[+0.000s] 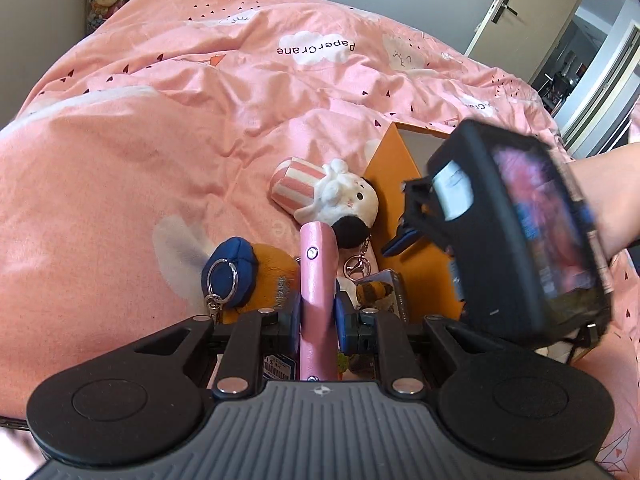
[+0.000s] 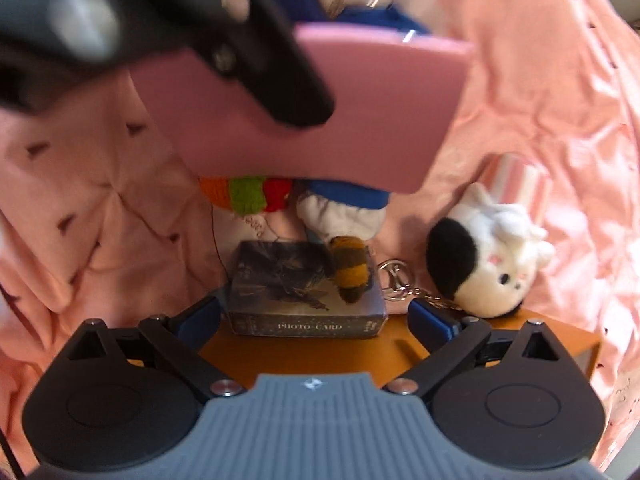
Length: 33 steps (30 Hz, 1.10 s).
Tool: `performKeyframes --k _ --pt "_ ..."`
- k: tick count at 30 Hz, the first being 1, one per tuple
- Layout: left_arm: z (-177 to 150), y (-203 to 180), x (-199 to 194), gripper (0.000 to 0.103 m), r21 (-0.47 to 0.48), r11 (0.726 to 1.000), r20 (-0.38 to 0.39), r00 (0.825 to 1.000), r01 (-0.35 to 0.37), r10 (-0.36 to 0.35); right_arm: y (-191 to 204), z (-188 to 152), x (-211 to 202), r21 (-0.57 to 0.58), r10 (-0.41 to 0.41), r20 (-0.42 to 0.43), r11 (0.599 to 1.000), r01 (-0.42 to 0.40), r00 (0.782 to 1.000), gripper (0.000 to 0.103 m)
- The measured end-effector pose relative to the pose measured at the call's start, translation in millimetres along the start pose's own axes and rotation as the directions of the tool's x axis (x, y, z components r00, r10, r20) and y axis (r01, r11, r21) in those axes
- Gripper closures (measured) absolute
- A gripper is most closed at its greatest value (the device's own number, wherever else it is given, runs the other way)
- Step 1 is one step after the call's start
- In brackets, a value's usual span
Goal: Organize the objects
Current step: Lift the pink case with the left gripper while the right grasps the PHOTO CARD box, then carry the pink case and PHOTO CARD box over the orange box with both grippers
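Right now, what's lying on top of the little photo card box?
A striped brown-and-yellow plush tail lies on the dark photo card box. It belongs to a white-and-blue plush toy, whose upper part is hidden by the flat pink case.

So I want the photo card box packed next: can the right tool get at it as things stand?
Probably yes. The right tool is open and points down at the photo card box, a finger either side. A striped plush tail lies on the lid, and the pink case in the left tool hangs further off.
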<state>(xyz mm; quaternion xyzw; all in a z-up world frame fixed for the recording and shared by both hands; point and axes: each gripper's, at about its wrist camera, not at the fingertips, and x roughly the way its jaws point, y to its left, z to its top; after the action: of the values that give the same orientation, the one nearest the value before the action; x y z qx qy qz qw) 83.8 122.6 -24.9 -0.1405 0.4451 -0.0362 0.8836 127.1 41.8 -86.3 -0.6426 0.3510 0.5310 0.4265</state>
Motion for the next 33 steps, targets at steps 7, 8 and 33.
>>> performKeyframes --k 7,8,33 --pt "-2.9 6.1 2.7 0.083 -0.024 0.999 -0.006 1.000 0.021 -0.022 -1.6 -0.3 18.4 0.028 0.045 -0.032 0.999 -0.044 0.999 0.008" --pt "-2.9 6.3 2.8 0.083 -0.025 0.999 -0.005 1.000 0.022 -0.022 -1.4 -0.5 18.3 0.033 0.048 -0.030 0.998 -0.047 0.998 0.012" --pt "-9.7 -51.8 -39.1 0.083 0.031 0.999 0.140 0.990 -0.035 0.030 20.3 -50.6 -121.7 0.069 -0.142 0.199 0.989 0.130 0.970 0.015"
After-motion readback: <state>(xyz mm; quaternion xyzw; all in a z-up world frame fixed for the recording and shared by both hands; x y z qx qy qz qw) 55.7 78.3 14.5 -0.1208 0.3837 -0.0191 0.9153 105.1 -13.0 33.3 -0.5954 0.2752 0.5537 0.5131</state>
